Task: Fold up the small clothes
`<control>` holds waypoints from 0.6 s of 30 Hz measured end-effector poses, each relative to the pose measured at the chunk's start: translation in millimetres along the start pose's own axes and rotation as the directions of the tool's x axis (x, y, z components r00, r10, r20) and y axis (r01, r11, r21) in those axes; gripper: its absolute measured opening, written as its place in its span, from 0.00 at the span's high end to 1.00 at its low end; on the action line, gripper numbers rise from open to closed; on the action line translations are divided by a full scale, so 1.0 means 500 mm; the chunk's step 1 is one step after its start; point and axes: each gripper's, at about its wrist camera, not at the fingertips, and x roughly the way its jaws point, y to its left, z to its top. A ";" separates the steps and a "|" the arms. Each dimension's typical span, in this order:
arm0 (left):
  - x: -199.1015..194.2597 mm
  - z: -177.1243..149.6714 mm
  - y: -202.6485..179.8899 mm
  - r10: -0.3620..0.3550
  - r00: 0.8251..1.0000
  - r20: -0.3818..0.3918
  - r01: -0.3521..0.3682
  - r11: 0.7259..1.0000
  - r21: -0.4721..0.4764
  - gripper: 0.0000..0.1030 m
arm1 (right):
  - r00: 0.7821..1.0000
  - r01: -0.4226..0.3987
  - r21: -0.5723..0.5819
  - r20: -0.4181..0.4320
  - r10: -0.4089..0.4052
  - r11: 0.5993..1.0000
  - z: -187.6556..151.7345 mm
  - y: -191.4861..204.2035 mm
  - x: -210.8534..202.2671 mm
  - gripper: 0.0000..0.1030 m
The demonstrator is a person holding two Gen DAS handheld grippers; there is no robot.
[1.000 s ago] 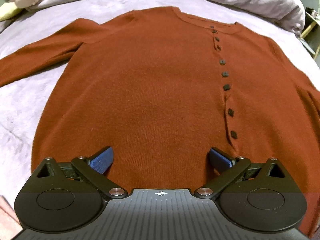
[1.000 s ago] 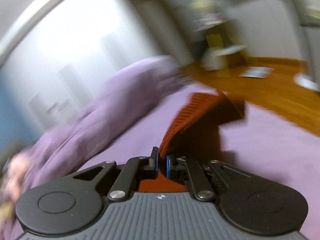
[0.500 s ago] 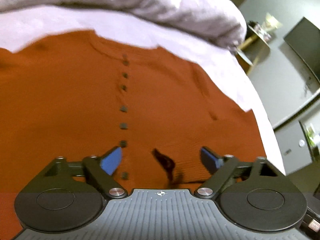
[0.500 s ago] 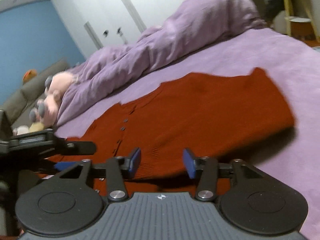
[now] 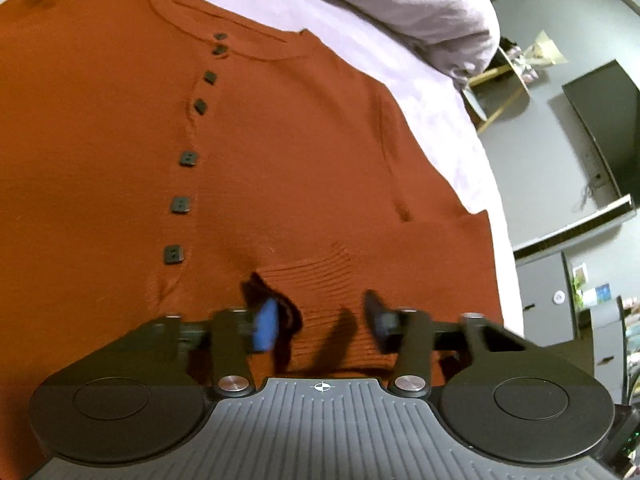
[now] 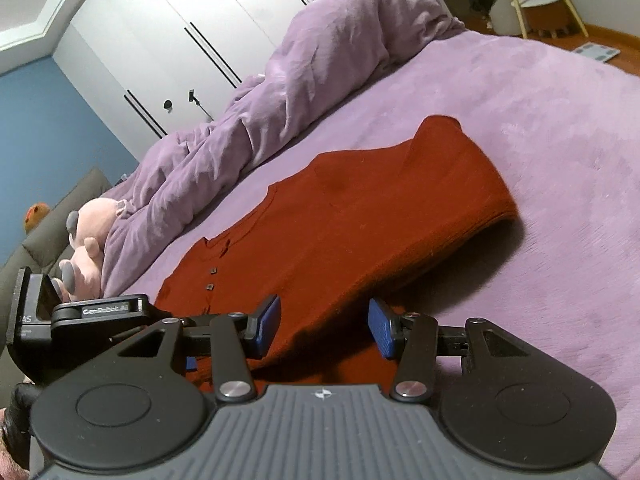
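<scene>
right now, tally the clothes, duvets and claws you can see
clothes: 1, rust cardigan
duvets: 1, purple duvet
claws: 2, left claw and right claw, both open
total: 4

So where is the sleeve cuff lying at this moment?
In the left wrist view the ribbed cuff lies on the cardigan's front, right of the button row, between the open left tongs.

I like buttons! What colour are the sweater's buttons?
Dark grey buttons, clearest in the left wrist view.
</scene>
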 end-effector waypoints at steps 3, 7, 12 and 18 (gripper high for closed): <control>0.020 0.001 -0.006 0.005 0.999 -0.040 -0.004 1.000 0.020 0.92 | 1.000 0.029 -0.007 0.003 -0.029 1.000 0.002 0.002 0.005 0.54; -0.002 0.010 -0.022 0.030 0.999 0.024 -0.032 0.996 0.085 0.94 | 0.998 0.068 -0.055 0.016 -0.067 0.996 0.013 0.005 0.001 0.53; -0.098 0.073 -0.045 0.038 0.978 0.207 -0.078 0.978 0.191 0.94 | 0.994 0.102 -0.119 0.044 -0.097 0.988 0.040 0.015 -0.012 0.39; -0.161 0.134 0.008 0.242 0.894 0.376 -0.334 0.921 0.201 0.94 | 0.996 0.083 -0.120 0.037 -0.079 0.989 0.074 0.025 0.022 0.39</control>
